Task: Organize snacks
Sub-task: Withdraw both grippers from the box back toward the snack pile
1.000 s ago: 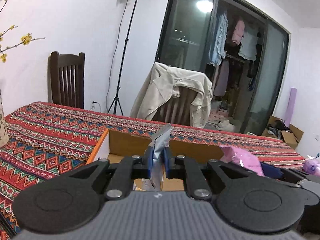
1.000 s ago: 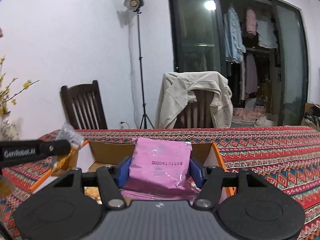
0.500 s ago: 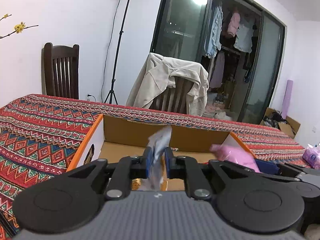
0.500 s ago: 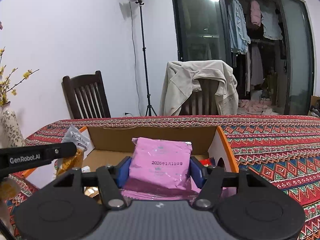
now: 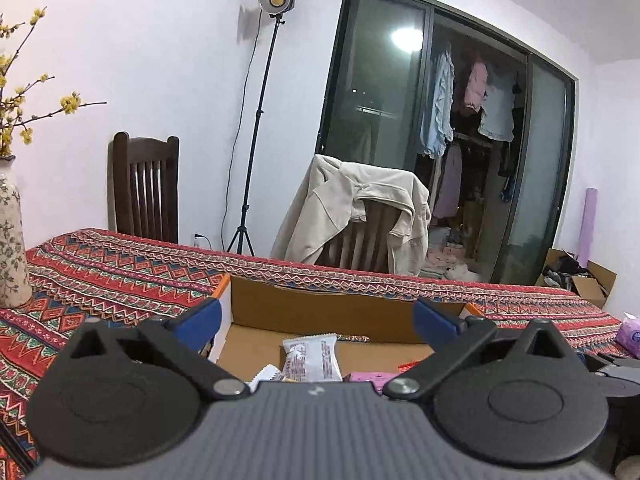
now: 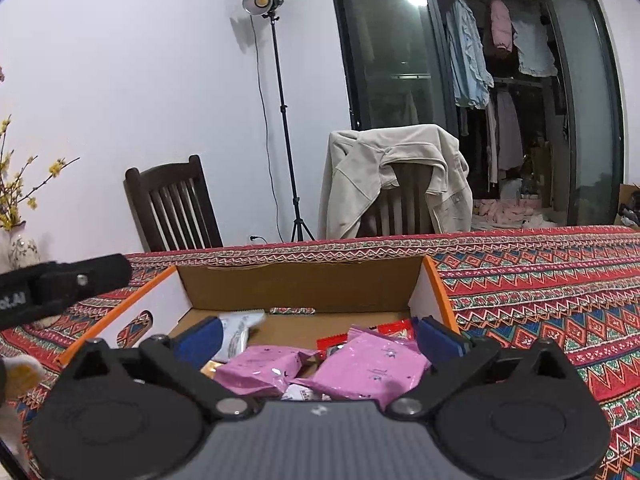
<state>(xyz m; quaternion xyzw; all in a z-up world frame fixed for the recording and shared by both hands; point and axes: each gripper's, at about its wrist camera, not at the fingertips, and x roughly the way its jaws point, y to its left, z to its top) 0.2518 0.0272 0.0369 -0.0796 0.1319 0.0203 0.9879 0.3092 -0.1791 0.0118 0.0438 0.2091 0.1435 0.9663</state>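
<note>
An open cardboard box (image 5: 320,312) with orange edges sits on the patterned tablecloth; it also shows in the right wrist view (image 6: 304,288). My left gripper (image 5: 316,322) is open and empty above the box. A silver-white snack packet (image 5: 312,360) lies in the box below it. My right gripper (image 6: 318,338) is open and empty over the box. Two pink snack packets (image 6: 368,368) lie in the box between its fingers, beside a red packet (image 6: 384,330) and the silver packet (image 6: 240,330).
A dark wooden chair (image 6: 172,208) and a chair draped with a beige jacket (image 6: 392,184) stand behind the table. A light stand (image 6: 280,120) is by the wall. A vase with yellow flowers (image 5: 12,240) stands at the table's left. The left gripper's body (image 6: 60,284) reaches in from the left.
Both grippers have opened. The silver packet left the left gripper and the pink packet left the right gripper; both now lie in the box.
</note>
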